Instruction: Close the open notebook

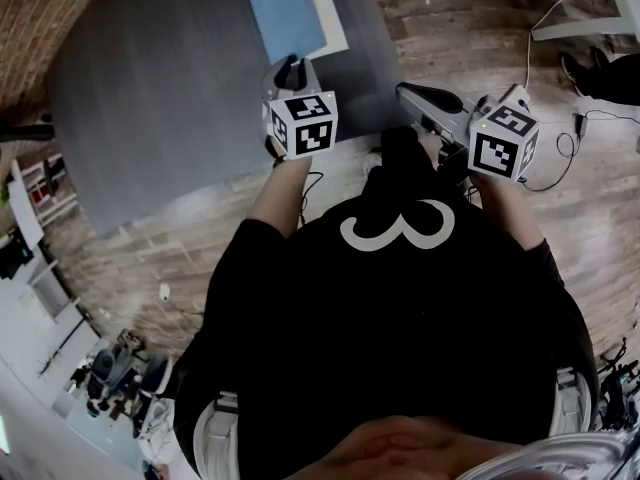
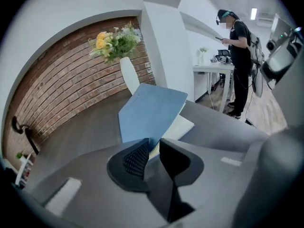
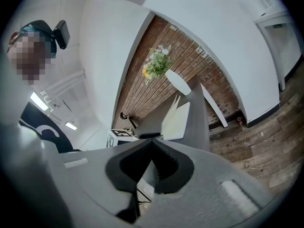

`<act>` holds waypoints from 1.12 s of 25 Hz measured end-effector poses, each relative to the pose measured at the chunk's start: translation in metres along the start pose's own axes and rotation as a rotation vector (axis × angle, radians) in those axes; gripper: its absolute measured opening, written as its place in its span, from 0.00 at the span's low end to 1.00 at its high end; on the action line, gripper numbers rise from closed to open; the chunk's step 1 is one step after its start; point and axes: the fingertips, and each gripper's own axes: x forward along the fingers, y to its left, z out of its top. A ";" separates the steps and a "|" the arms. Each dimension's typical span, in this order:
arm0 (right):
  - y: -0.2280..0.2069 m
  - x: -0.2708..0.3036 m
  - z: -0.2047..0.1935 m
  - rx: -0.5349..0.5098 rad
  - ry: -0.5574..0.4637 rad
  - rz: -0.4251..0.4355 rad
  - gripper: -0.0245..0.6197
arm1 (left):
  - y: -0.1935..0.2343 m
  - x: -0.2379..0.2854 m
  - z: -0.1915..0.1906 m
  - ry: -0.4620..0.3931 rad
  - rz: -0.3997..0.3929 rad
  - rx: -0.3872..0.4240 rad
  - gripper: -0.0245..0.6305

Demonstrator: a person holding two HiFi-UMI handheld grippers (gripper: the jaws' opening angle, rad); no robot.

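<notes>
The notebook (image 1: 285, 13) lies at the top centre of the head view on the grey bench (image 1: 150, 98). Its spine runs up the frame, with the blue cover (image 2: 149, 110) raised at the left, leaning over the cream pages (image 2: 183, 127) at the right. Your left tongs (image 1: 292, 68) sit just below it and are the nearer pair, jaws slightly apart, gripping nothing. Your right tongs (image 1: 405, 92) wait by the bench's right edge, tips together, empty. The cover likely needs tipping rightward.
</notes>
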 end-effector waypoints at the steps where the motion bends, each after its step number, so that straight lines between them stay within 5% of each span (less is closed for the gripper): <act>1: -0.001 -0.002 -0.001 0.003 -0.006 -0.003 0.04 | -0.003 0.002 -0.001 0.006 -0.005 0.018 0.18; 9: -0.001 -0.014 -0.007 0.003 -0.046 -0.018 0.04 | -0.020 0.011 -0.009 0.075 -0.107 0.063 0.32; 12: 0.004 -0.017 -0.006 -0.017 -0.046 -0.025 0.04 | -0.027 0.010 -0.005 0.073 -0.162 0.025 0.48; 15: 0.011 -0.018 -0.003 -0.042 -0.060 -0.018 0.04 | -0.033 0.002 -0.002 0.063 -0.226 -0.068 0.50; 22: 0.043 -0.014 0.006 -0.157 -0.079 -0.007 0.04 | -0.031 -0.063 0.013 -0.035 -0.403 -0.312 0.40; 28: 0.092 -0.012 0.024 -0.268 -0.110 0.040 0.04 | -0.015 -0.144 0.041 -0.216 -0.507 -0.406 0.23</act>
